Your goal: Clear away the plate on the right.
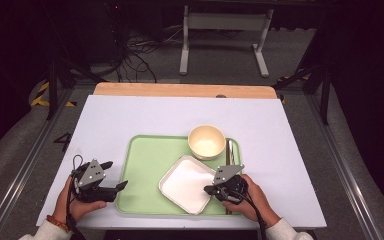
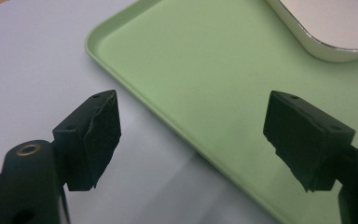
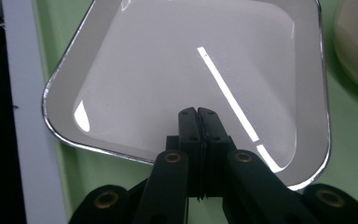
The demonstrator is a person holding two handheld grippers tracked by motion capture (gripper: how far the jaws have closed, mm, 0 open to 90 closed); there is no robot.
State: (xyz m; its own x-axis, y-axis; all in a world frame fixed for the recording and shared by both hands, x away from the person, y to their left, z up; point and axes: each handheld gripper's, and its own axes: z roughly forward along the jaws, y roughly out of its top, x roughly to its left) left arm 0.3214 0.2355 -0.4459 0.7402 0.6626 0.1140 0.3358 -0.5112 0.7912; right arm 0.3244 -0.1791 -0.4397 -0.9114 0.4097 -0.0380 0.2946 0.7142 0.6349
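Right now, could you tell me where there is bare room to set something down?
The tray's left half is bare, between its left rim and the square plate. The white table beyond the tray is open too. The tray's right side is crowded: bowl, plate, right tongs.

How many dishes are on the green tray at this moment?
2. A square white plate lies at the near middle of the green tray, with the right gripper at its near edge. A round cream bowl stands at the far edge.
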